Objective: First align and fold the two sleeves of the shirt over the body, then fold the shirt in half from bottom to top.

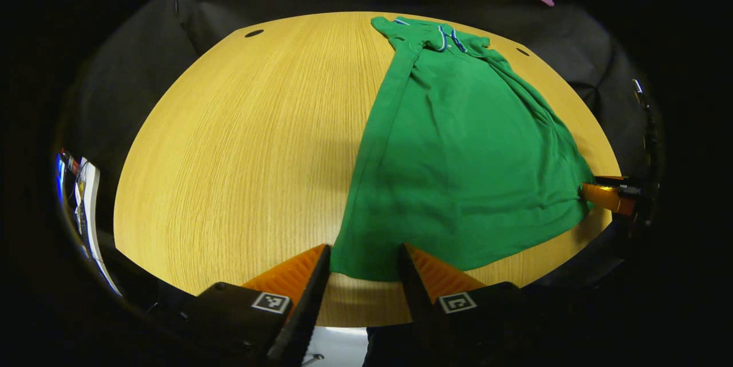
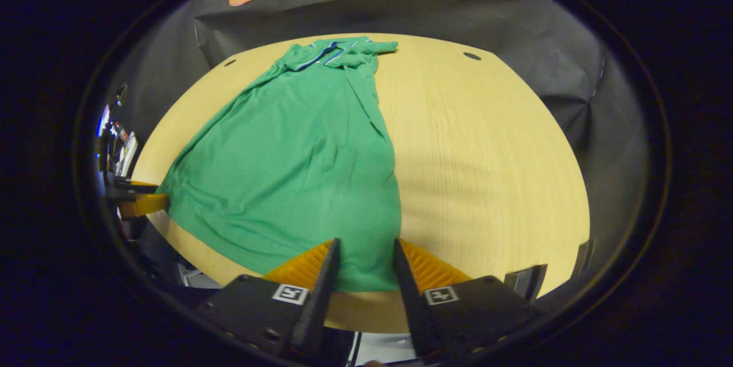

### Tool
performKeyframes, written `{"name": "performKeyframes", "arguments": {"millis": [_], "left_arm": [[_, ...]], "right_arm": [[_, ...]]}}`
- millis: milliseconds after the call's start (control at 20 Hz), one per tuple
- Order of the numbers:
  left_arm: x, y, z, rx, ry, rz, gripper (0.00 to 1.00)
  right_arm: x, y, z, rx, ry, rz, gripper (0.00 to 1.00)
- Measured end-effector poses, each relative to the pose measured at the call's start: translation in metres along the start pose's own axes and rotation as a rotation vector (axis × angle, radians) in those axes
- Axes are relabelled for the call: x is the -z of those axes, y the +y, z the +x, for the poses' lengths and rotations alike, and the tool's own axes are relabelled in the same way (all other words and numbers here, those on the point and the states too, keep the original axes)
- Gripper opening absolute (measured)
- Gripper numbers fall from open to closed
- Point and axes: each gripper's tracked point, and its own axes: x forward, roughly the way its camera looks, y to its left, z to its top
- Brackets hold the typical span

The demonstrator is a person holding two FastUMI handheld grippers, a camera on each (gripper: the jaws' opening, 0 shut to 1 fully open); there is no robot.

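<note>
A green shirt (image 1: 458, 155) lies flat on the wooden table (image 1: 240, 143), collar at the far end and hem toward me, with both sleeves lying folded in over the body. My left gripper (image 1: 365, 249) is open at the near table edge, and the shirt's hem corner lies between its fingers. In the right gripper view the shirt (image 2: 298, 149) spreads left of centre. My right gripper (image 2: 365, 244) is open too, astride the other hem corner. Each gripper also appears far off in the other's view: the right gripper (image 1: 607, 195), the left gripper (image 2: 143, 204).
The round table's top (image 2: 487, 155) has small dark holes (image 1: 253, 33) (image 2: 472, 56) near its far rim. Black cloth walls the booth behind it. Cluttered equipment (image 1: 80, 195) stands past the table's left edge.
</note>
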Motion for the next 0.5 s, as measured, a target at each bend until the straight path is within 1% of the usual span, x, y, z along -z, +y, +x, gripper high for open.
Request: {"name": "performKeyframes", "arguments": {"millis": [50,100,150,200,250,300,500], "left_arm": [[-0.001,-0.004,0.001,0.015,0.000,-0.013,0.75],[-0.001,-0.007,0.001,0.028,0.004,-0.025,0.49],[-0.001,-0.009,0.001,0.036,0.010,-0.031,0.23],[0.000,-0.012,0.000,0.048,0.017,-0.034,0.13],[-0.001,-0.014,-0.001,0.066,0.023,-0.038,0.11],[-0.002,-0.017,-0.005,0.083,0.023,-0.040,0.08],[-0.037,-0.021,-0.032,0.142,-0.059,-0.032,0.07]], "right_arm": [[-0.001,0.007,0.000,-0.022,0.001,-0.013,0.41],[-0.001,0.011,-0.001,-0.034,-0.001,-0.021,0.24],[0.000,0.010,0.000,-0.030,0.001,-0.027,0.08],[-0.002,0.010,-0.002,-0.034,0.004,-0.024,0.02],[-0.003,0.011,-0.006,-0.033,0.006,-0.022,0.03],[-0.006,0.011,-0.008,-0.039,-0.008,-0.023,0.00],[-0.034,0.012,-0.034,-0.055,-0.086,0.022,0.01]]}}
